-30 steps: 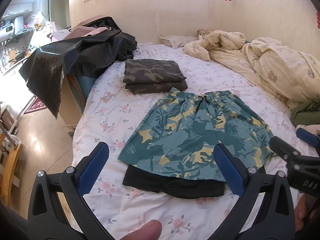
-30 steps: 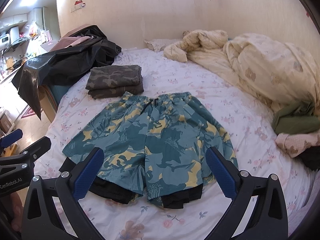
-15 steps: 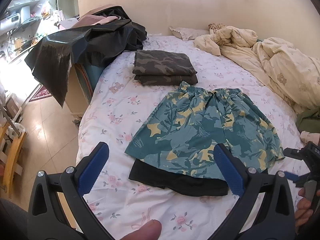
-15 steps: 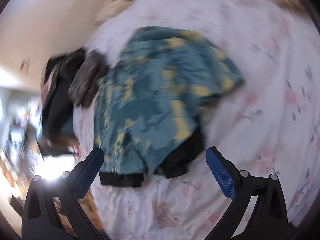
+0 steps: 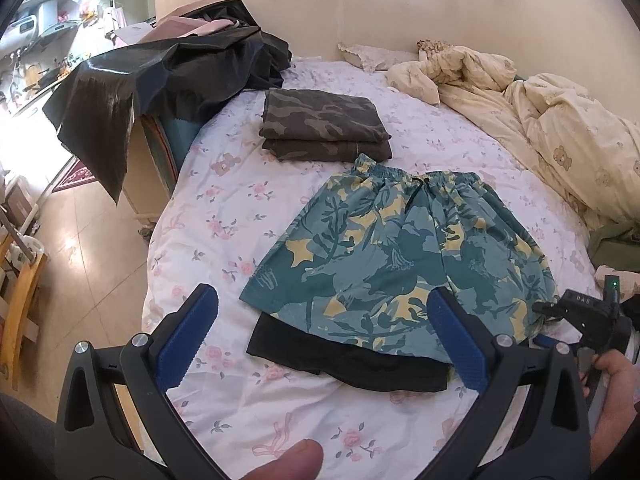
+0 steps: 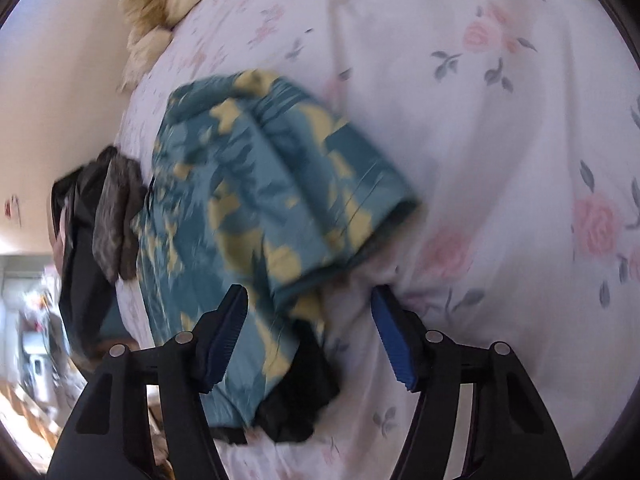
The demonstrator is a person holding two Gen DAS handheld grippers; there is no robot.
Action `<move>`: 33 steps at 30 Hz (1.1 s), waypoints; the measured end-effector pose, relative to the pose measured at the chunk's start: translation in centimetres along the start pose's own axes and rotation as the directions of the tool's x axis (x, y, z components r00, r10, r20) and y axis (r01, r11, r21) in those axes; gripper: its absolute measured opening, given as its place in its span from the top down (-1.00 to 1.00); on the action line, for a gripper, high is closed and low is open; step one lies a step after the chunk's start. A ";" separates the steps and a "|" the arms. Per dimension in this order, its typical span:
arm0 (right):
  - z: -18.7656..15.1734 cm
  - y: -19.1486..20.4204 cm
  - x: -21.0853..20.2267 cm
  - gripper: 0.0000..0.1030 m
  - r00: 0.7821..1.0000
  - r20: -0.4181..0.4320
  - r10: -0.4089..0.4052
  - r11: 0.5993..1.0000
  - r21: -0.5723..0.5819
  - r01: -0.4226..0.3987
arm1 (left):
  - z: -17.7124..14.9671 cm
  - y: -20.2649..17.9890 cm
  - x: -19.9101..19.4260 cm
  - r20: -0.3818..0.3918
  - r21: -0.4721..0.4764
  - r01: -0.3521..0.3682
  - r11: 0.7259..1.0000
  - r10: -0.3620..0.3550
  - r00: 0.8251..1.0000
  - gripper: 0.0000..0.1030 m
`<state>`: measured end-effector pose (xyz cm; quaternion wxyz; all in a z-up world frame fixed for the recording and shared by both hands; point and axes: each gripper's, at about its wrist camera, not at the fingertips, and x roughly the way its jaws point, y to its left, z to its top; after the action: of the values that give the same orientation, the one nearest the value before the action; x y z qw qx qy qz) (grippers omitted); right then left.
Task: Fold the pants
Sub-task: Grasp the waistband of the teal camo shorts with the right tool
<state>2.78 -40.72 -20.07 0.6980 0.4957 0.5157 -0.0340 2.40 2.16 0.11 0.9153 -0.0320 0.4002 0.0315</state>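
Observation:
Teal shorts with a yellow leaf print and black lining [image 5: 400,248] lie flat on the flowered bed sheet, waistband toward the far side. My left gripper [image 5: 320,340] is open and empty, held above the near hem of the left leg. My right gripper [image 6: 308,332] is open, tilted and low at the right leg's hem; the hem lies between its blue pads, apart from them. The shorts [image 6: 248,200] fill the right wrist view, blurred. The right gripper also shows in the left wrist view [image 5: 560,316] at the right hem.
A folded camouflage garment [image 5: 324,124] lies beyond the shorts. A black plastic-covered pile [image 5: 168,76] stands at the left of the bed. A cream duvet [image 5: 560,128] is bunched at the right. The bed edge and floor [image 5: 88,240] are at the left.
My right gripper has swung down and rolled to the right leg's hem, and its jaws have narrowed. My left gripper has drifted slightly left and stays open.

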 end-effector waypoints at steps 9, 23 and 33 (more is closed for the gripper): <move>2.8 -1.7 -1.0 -0.19 0.994 0.111 0.022 0.993 0.113 -0.035 | -0.2 -0.2 0.6 -0.022 0.008 -0.004 1.000 0.004 1.000 -1.00; 3.3 0.9 -5.4 1.00 0.951 0.295 -0.097 0.995 0.014 0.097 | -0.2 -1.0 1.3 -0.030 0.039 -0.003 0.999 0.004 1.000 -1.00; 3.0 4.5 -7.9 1.00 0.973 0.225 -0.050 0.987 -0.139 0.083 | 0.2 -1.9 2.8 -0.102 0.057 0.019 0.998 -0.013 0.995 -1.00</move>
<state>3.69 -44.25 -11.20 0.7841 0.4184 0.4523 -0.0741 4.60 0.40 -1.78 0.8946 -0.0101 0.4466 0.0107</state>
